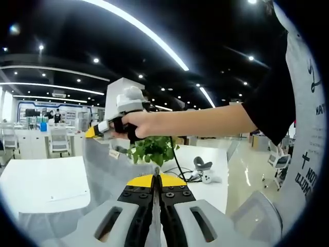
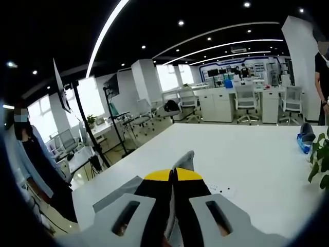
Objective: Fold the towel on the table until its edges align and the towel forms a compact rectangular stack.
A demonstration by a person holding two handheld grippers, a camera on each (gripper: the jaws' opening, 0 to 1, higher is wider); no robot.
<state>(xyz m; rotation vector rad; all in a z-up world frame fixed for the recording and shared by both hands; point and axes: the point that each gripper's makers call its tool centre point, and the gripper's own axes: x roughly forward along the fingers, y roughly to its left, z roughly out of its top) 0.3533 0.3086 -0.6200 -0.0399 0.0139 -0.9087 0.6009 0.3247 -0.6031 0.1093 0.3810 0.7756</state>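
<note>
The grey towel (image 1: 105,170) hangs in the air above the white table (image 1: 46,180), stretched between both grippers. My left gripper (image 1: 156,180) is shut, and a thin edge of the towel runs between its yellow-tipped jaws. A hand holds my right gripper (image 1: 91,133) higher up at the left, pinching the towel's upper corner. In the right gripper view, my right gripper (image 2: 173,176) is shut on a towel (image 2: 186,160) corner that pokes out past the jaw tips, over the table (image 2: 247,164).
A green plant (image 1: 151,149) stands on the table behind the towel, with a white controller (image 1: 203,167) and cables beside it. The plant (image 2: 321,159) and a blue object (image 2: 303,139) sit at the table's right. A person (image 2: 31,154) and light stands (image 2: 87,128) are at the left.
</note>
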